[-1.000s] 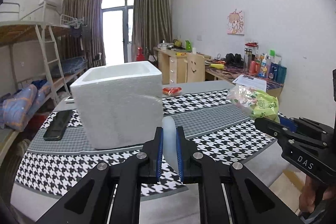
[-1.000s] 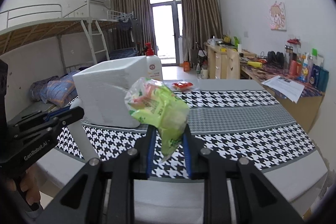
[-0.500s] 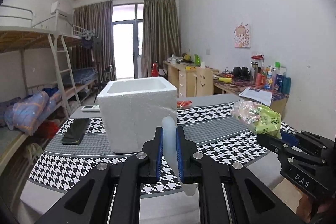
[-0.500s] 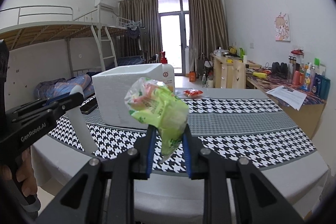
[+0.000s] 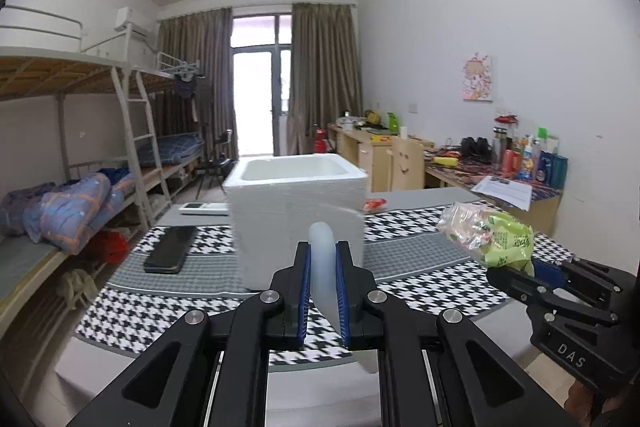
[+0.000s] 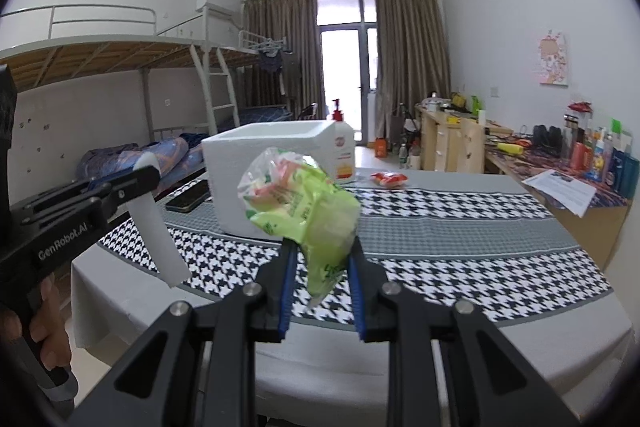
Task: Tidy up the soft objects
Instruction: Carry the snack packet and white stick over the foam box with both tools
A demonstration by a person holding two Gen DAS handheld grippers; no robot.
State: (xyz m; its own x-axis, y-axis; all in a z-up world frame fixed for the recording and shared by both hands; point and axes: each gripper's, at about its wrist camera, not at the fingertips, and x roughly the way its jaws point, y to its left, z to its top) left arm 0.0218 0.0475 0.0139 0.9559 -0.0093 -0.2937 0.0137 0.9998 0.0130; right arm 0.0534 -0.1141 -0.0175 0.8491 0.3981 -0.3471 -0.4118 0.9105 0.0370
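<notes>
My left gripper (image 5: 322, 251) is shut on a white, soft, tube-like piece (image 5: 321, 269) that stands upright between its blue pads. In the right wrist view that piece (image 6: 158, 227) hangs slanting down from the left gripper (image 6: 146, 174) over the table's near edge. My right gripper (image 6: 322, 253) is shut on a crinkled green plastic packet (image 6: 302, 205), which also shows in the left wrist view as the packet (image 5: 490, 239) atop the right gripper (image 5: 505, 273). An open white foam box (image 5: 298, 211) stands on the houndstooth table beyond both grippers, also seen as the box (image 6: 266, 167).
On the houndstooth tablecloth (image 5: 416, 291) lie a black phone (image 5: 170, 254), a white remote (image 5: 198, 207) and a red packet (image 6: 389, 179). A pump bottle (image 6: 344, 157) stands behind the box. Bunk beds line the left wall, cluttered desks the right.
Both grippers have drawn back from the foam box, which now looks smaller and farther off. Each grip holds as before.
</notes>
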